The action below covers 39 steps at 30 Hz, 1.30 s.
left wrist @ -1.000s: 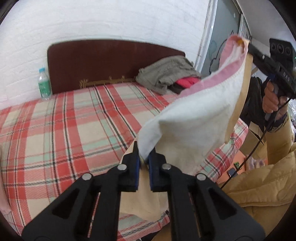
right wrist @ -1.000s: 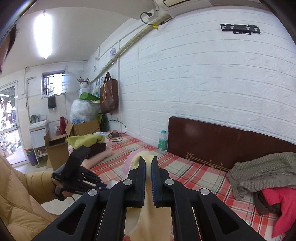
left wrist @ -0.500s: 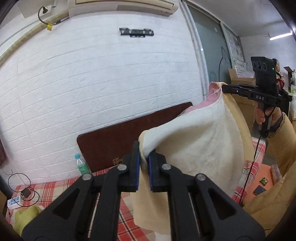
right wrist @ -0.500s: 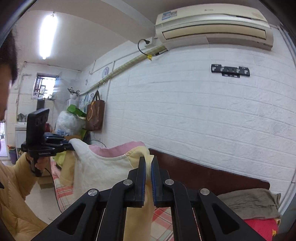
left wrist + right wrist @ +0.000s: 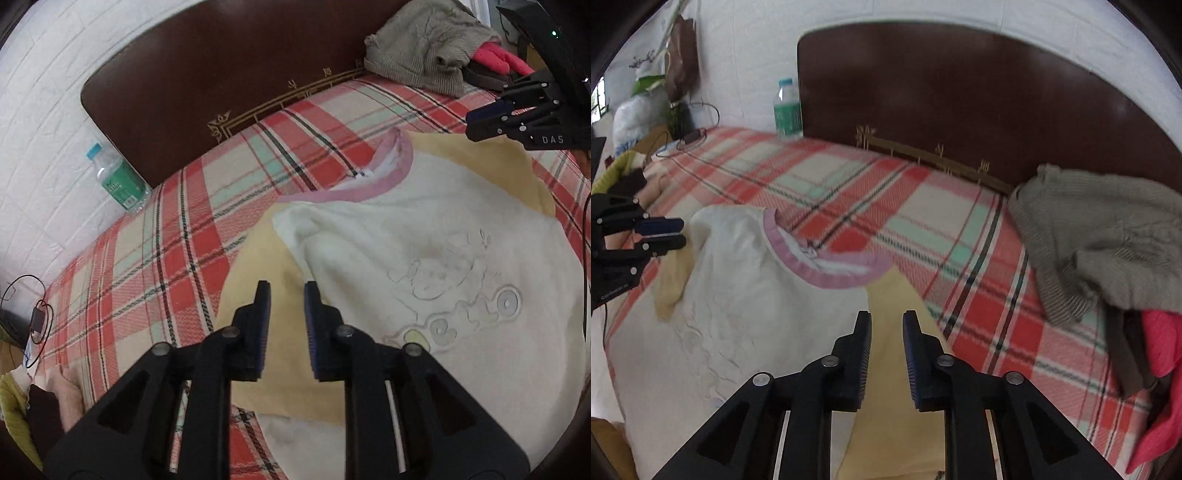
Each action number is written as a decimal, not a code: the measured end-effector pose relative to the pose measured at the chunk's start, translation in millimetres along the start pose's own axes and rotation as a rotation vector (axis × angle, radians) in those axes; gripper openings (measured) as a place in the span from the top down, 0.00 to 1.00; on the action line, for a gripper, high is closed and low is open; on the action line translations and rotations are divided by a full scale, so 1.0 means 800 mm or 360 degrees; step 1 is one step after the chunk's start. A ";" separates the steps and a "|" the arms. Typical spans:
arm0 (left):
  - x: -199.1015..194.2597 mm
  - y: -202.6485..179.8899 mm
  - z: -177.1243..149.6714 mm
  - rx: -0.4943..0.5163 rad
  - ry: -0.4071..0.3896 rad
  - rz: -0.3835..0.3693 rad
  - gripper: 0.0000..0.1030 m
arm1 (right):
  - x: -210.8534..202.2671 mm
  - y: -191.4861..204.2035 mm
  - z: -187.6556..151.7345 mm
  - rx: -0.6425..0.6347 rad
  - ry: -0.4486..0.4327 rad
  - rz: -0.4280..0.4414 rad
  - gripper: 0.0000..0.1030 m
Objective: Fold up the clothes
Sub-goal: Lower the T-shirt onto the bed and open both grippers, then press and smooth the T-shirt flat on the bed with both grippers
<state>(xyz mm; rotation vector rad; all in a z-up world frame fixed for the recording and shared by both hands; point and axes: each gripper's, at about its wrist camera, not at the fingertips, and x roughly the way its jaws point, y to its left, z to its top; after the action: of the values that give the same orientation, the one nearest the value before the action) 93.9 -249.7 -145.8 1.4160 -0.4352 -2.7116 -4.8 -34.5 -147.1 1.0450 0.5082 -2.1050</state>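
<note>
Cream sweatshirt with pink collar and yellow sleeves lies flat, centre frame; both grippers spread; "DAS" upper right.

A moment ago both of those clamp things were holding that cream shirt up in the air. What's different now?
The shirt came down and now lies spread face up on the plaid bed cover. Both grippers let go: the left gripper and the right gripper stand open above its yellow sleeves. The clothes pile by the headboard and the water bottle stayed put.
</note>
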 end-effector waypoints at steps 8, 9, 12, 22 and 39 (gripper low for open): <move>-0.034 0.096 0.022 -0.0332 -0.0153 -0.0286 0.22 | -0.039 -0.089 -0.066 0.0441 -0.0114 0.0078 0.31; -0.020 0.101 0.022 -0.0339 -0.0113 -0.0317 0.22 | -0.038 -0.098 -0.077 0.0503 -0.0087 0.0080 0.30; 0.037 0.101 0.012 -0.0414 0.0089 -0.0441 0.22 | -0.025 -0.110 -0.102 0.0641 -0.0029 0.0182 0.30; 0.070 0.074 -0.006 -0.0356 0.0192 -0.0371 0.86 | -0.014 -0.075 -0.117 0.0435 -0.0022 0.0159 0.91; 0.037 0.115 -0.048 -0.0571 0.0135 -0.0375 0.30 | -0.026 -0.105 -0.088 0.0488 -0.0015 -0.0335 0.53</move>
<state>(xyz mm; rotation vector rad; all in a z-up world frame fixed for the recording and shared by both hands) 100.0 -351.4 -165.5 1.5479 0.2291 -2.7010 -22.5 72.8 -169.9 1.1938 0.3060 -2.4284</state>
